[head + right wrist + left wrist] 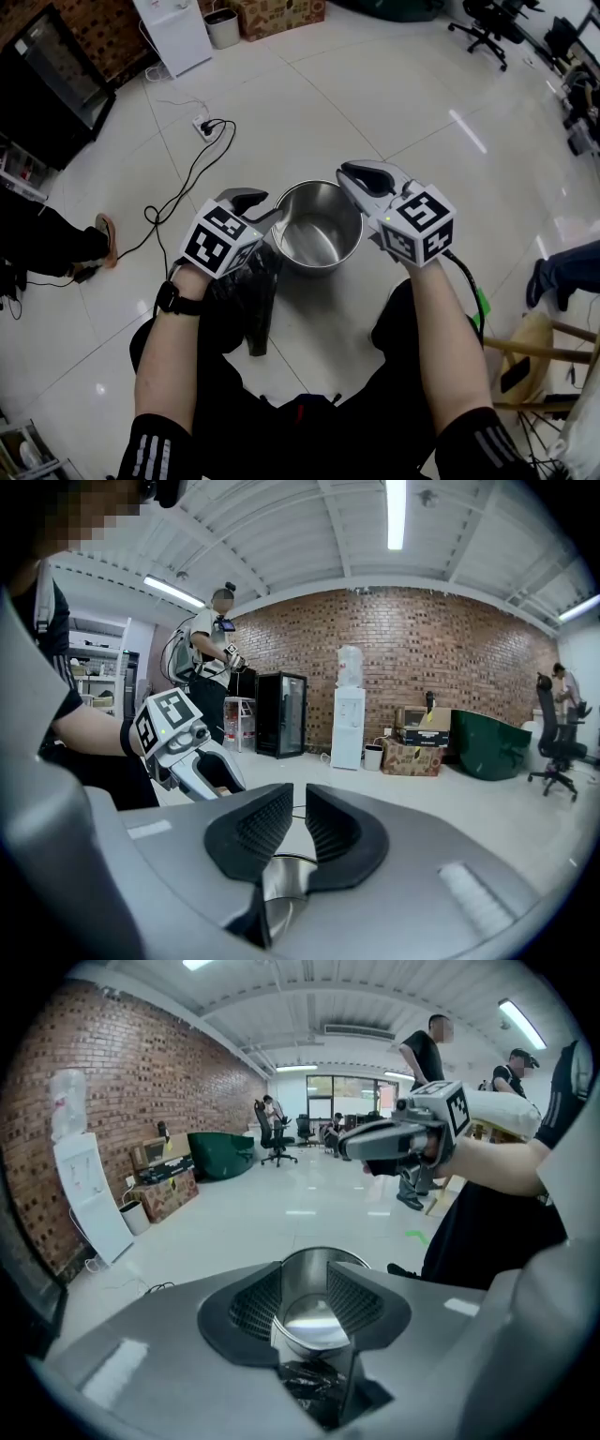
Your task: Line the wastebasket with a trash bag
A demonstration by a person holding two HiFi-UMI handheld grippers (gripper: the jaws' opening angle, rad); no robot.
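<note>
The steel wastebasket [319,225] stands upright and unlined on the white tile floor [394,94], between the two grippers; the black trash bag [255,300] lies bunched just left of it, under the left gripper [262,206]; that gripper tilts downward, jaws apart with nothing pinched and the bag below them; the right gripper [349,180] reaches nearly level to the basket's right rim, jaws almost together on it; each cube [417,225] bears black-and-white square markers; print on the cardboard box [281,14] is too small to read.
</note>
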